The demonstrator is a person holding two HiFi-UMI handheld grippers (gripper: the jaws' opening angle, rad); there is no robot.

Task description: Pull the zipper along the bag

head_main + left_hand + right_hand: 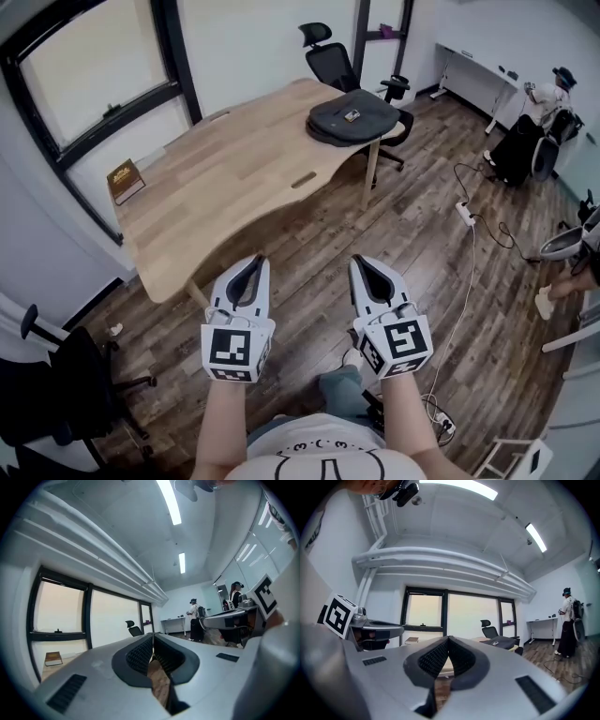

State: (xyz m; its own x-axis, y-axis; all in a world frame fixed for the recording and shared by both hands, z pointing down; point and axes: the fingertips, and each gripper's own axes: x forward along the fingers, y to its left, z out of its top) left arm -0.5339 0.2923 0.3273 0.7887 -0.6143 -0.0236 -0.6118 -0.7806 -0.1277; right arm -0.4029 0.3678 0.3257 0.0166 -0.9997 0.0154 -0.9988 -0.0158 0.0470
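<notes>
Bag lies flat on the far end of the wooden worktop, near a black chair. The left gripper and the right gripper are side by side above the wood floor, well apart from the bag. Both have jaws closed tight with nothing in them

I counted one bag, one book and one table. Two chairs showed, the far chair and the near chair. I worked two grippers, the left gripper and the right gripper.
</notes>
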